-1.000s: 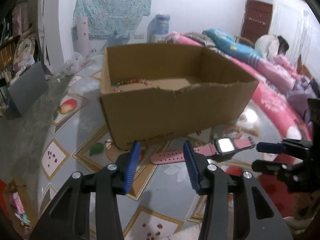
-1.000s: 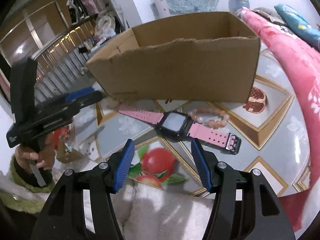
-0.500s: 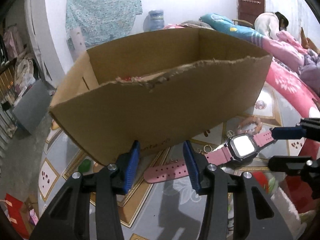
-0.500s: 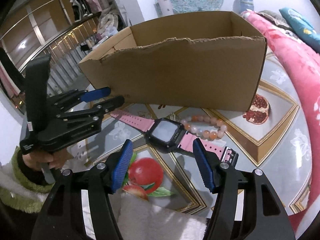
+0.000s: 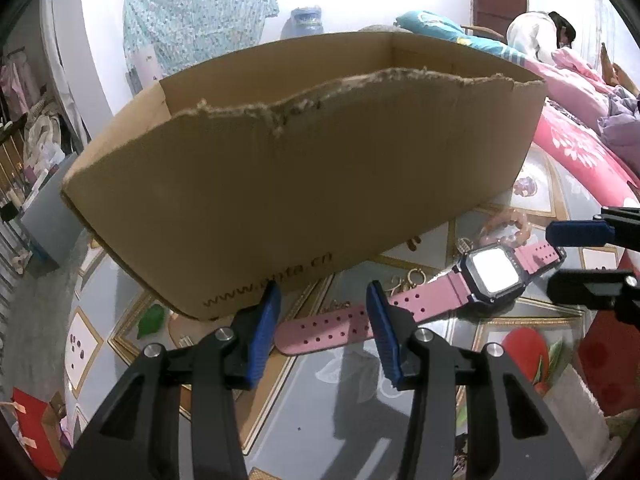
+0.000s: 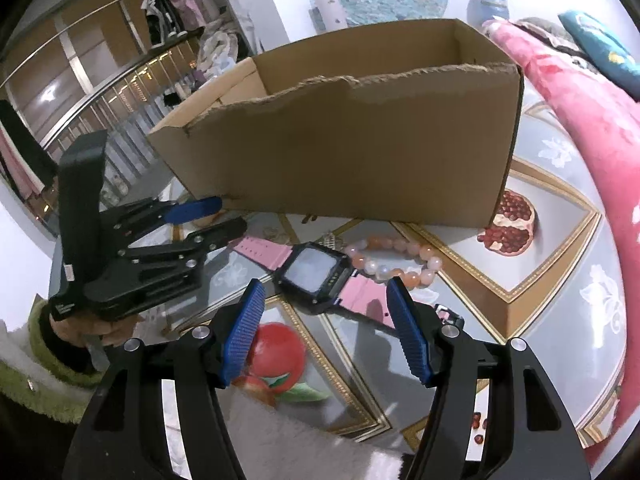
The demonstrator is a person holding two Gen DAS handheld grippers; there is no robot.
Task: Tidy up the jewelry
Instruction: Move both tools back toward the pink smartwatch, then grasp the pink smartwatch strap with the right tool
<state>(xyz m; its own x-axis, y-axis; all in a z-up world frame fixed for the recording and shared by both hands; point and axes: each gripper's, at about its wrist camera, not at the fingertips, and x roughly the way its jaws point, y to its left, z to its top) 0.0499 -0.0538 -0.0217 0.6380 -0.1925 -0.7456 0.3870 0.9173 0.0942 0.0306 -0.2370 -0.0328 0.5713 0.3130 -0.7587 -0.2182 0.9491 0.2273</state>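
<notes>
The pink watch (image 6: 316,276) lay flat on the table (image 6: 560,280), right in front of the cardboard box (image 6: 360,148), w/ a bead bracelet (image 6: 396,258) just beside its face on the right. Left gripper (image 5: 323,312) was released, jaws apart, hovering over the near end of the strap, not touching afaict. Right gripper (image 6: 322,330) was also spread wide, w/ the watch face between its fingertips but nothing grasped. A couple small gold rings (image 5: 408,278) sat near the box edge.
</notes>
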